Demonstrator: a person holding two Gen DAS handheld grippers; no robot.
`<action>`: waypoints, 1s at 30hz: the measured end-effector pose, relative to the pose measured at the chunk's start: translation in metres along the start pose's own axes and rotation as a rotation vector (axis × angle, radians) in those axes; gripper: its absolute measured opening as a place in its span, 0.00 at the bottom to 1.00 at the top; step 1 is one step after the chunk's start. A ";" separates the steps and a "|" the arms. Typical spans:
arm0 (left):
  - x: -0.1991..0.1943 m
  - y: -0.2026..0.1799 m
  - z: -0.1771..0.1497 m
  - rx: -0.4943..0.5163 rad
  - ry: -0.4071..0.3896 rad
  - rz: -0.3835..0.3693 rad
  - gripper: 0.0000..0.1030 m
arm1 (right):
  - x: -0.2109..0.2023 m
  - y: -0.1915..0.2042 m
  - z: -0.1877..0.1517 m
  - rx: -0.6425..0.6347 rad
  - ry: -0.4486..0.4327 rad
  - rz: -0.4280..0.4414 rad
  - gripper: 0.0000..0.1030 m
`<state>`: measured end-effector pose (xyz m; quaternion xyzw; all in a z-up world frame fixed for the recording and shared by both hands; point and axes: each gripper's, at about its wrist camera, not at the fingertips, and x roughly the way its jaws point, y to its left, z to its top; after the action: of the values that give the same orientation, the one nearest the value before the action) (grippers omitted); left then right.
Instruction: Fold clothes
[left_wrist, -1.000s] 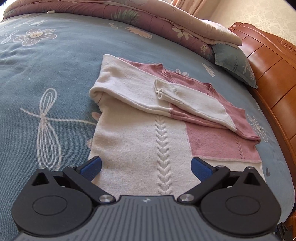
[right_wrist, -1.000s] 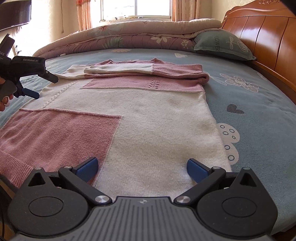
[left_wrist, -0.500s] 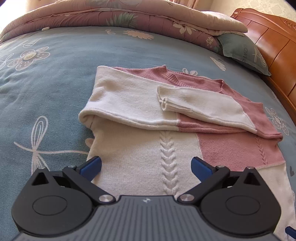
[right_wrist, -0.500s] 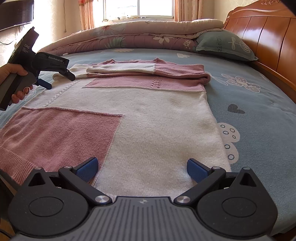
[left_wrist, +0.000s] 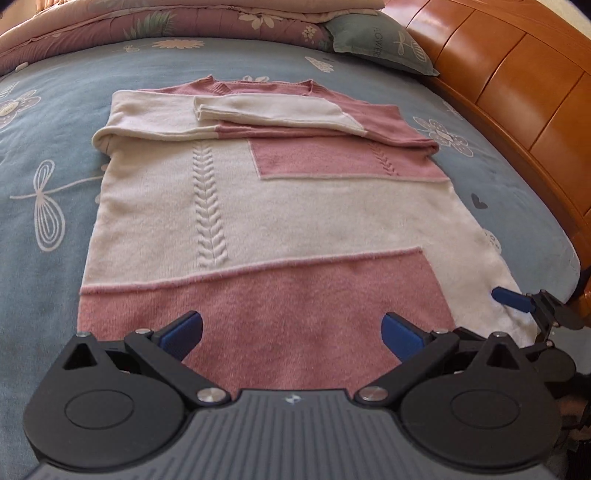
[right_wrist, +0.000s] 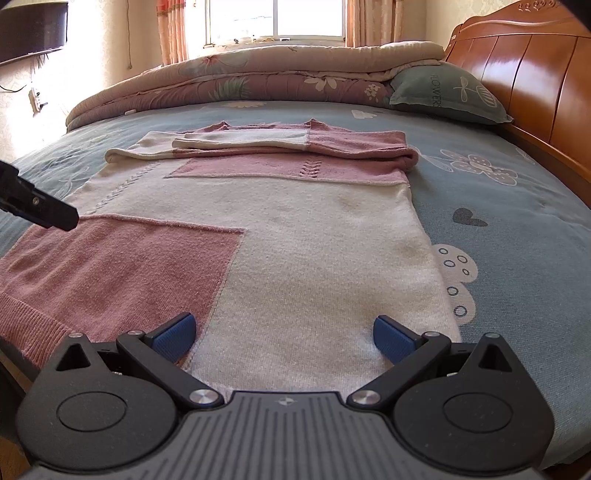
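Note:
A pink and cream knit sweater (left_wrist: 280, 206) lies flat on the bed, collar at the far end, with both sleeves (left_wrist: 273, 114) folded across its chest. My left gripper (left_wrist: 291, 332) is open, low over the pink hem panel at the near left of the sweater. My right gripper (right_wrist: 282, 334) is open too, hovering above the cream hem near the sweater's right corner (right_wrist: 295, 295). One blue fingertip (left_wrist: 511, 298) of the right gripper shows at the right edge of the left wrist view. The left gripper's black body (right_wrist: 37, 206) pokes into the right wrist view from the left.
The bed has a blue sheet (left_wrist: 48, 192) with white flower prints. A rolled quilt (right_wrist: 258, 85) and a teal pillow (right_wrist: 447, 94) lie at the far end. A wooden headboard (right_wrist: 535, 74) runs along the right side. A window (right_wrist: 277, 18) lies behind the quilt.
My left gripper has pulled back from the folded sleeves down to the hem end of the sweater. The right gripper has stayed at the hem, open.

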<state>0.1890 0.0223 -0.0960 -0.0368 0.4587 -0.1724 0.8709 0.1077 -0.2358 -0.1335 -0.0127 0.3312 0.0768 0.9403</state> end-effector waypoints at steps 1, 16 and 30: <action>-0.002 0.000 -0.011 -0.010 0.000 0.011 0.99 | 0.000 0.000 0.000 0.000 -0.003 0.000 1.00; -0.039 -0.033 -0.041 0.067 -0.137 -0.003 0.99 | -0.002 0.000 -0.004 0.013 -0.018 -0.008 1.00; -0.005 -0.050 -0.066 0.134 -0.098 -0.054 0.99 | -0.002 0.000 -0.003 0.017 -0.018 -0.006 1.00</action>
<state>0.1194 -0.0164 -0.1193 0.0008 0.4016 -0.2243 0.8879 0.1043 -0.2365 -0.1351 -0.0050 0.3231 0.0713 0.9437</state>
